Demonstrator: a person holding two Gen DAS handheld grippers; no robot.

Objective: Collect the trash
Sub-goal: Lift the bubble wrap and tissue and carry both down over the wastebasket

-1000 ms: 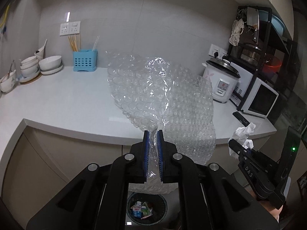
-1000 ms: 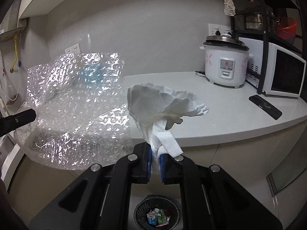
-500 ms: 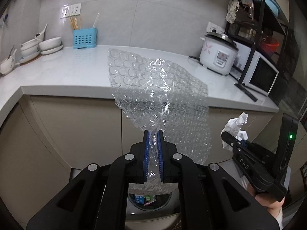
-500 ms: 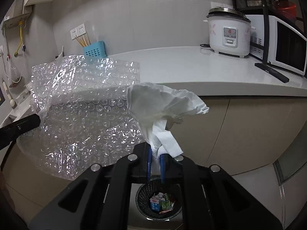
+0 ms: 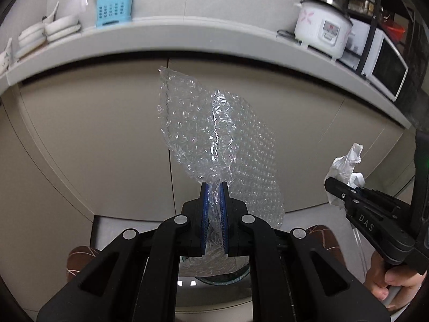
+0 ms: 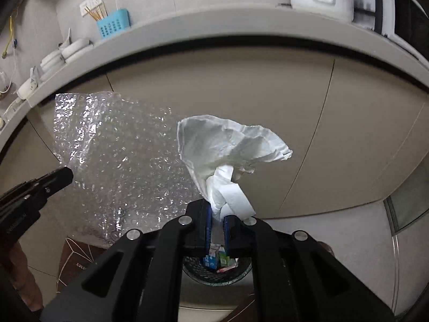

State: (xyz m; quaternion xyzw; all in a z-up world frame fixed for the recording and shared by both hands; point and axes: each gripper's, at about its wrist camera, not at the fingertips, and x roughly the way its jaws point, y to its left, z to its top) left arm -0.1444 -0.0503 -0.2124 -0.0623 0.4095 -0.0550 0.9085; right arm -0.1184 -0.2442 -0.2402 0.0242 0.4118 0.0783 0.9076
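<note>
My left gripper [image 5: 214,187] is shut on a clear sheet of bubble wrap [image 5: 214,139] that stands up in front of the cabinet doors; the sheet also shows in the right wrist view [image 6: 118,161]. My right gripper [image 6: 216,209] is shut on a crumpled white tissue [image 6: 228,145], which shows at the right of the left wrist view [image 5: 344,166]. A black mesh trash bin [image 6: 198,273] with small cartons inside sits on the floor directly below both grippers; in the left wrist view its rim [image 5: 225,280] is mostly hidden.
Beige cabinet doors [image 5: 93,139] fill the view under the grey countertop edge [image 5: 161,26]. On the counter are a rice cooker [image 5: 321,32], a microwave [image 5: 386,64], a blue utensil holder [image 5: 115,8] and white bowls [image 5: 53,26]. Brown patterned floor mat [image 6: 72,257] lies at left.
Both grippers have dropped from counter height to below the countertop, in front of the cabinets, still holding the bubble wrap and tissue. The trash bin is now closer beneath them.
</note>
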